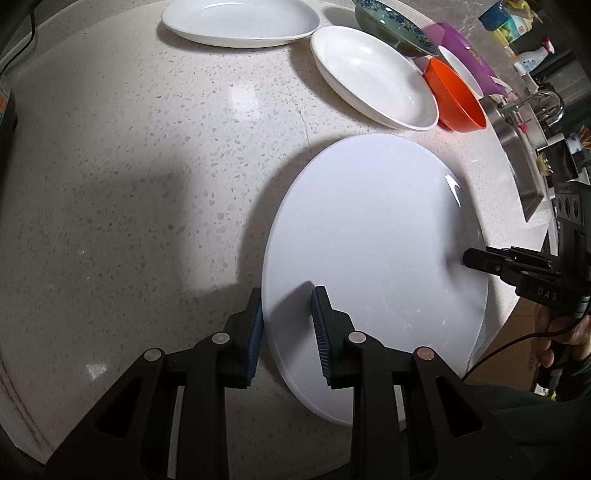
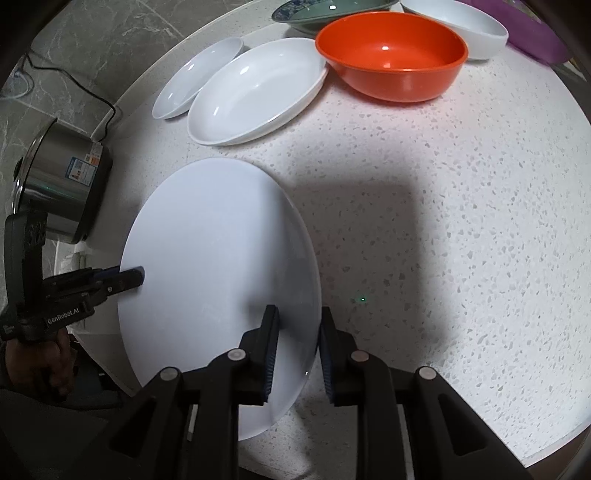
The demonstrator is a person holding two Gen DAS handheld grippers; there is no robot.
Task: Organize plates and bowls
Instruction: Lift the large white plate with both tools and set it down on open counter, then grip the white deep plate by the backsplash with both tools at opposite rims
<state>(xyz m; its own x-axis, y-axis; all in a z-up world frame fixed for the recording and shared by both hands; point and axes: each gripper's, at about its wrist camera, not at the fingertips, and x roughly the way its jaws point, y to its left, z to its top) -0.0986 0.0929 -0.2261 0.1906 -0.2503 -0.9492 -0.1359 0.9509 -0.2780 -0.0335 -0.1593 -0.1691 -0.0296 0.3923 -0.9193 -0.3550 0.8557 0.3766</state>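
You hold the large white plate [image 1: 373,258] by opposite rims: your left gripper [image 1: 288,328] has its fingers [image 1: 322,325] clamped over the plate's left edge, one pad under the rim and one on top, and your right gripper [image 2: 297,350] is clamped the same way on the right edge. The plate sits close to the near edge of the desk [image 1: 129,184], and its near rim looks to reach that edge; whether it rests on the surface or hangs just above, you cannot tell.

Toward the far edge stand two shallow white dishes [image 2: 255,92], touching each other, with the orange bowl [image 2: 391,55] just beside them, then a white bowl [image 2: 461,26] and a green patterned dish [image 2: 314,14]. A steel pot [image 2: 62,181] stands near the desk's left edge, close to the plate. To the right of the plate the speckled desk lies bare up to its right edge, and a bare strip lies between the plate and the far row.
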